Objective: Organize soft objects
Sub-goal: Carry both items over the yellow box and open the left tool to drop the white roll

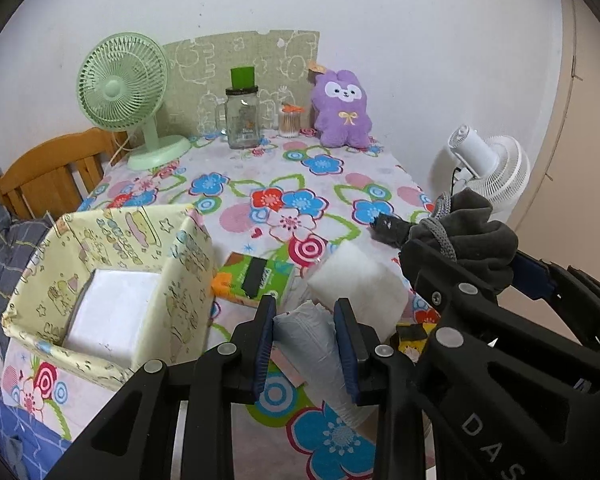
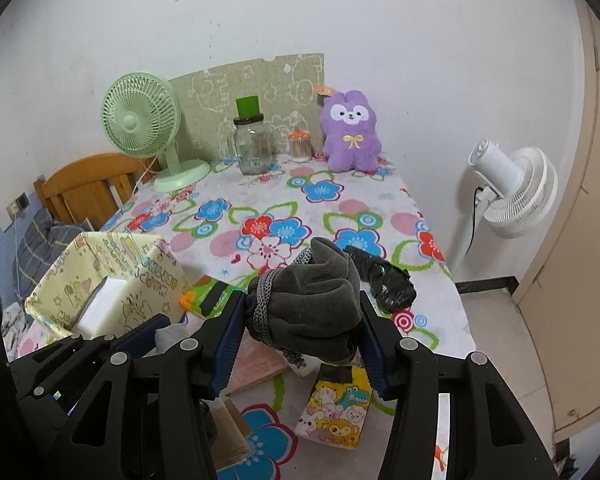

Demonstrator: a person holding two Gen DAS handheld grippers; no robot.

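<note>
Both tools loaded above the flowered worktop

Notably, each tool was clamped on a soft item and held clear of the worktop, over its near edge. The left tool gripped a pale grey-white plastic packet between its blue pads, the packet squeezed narrow between them and hanging down below. The right tool was closed on a dark grey cloth bundle bound with a grey braided cord; the bundle bulged above the pads.

At the near left corner of the worktop stood a yellow patterned box, open at the top, with a white foam block lying inside it. Just beside the box, toward the middle, lay a green tissue pack. A second white foam block sat right of that pack, seen just beyond the left tool's pads. A black crumpled bag lay near the right edge. A cartoon-print pouch lay near the front edge, below the right tool.

Along the far edge stood a green desk fan at the left, a glass jar with a green cap, a small container of cotton swabs, and a purple plush toy at the right. A white standing fan stood on the floor beyond the right edge.
</note>
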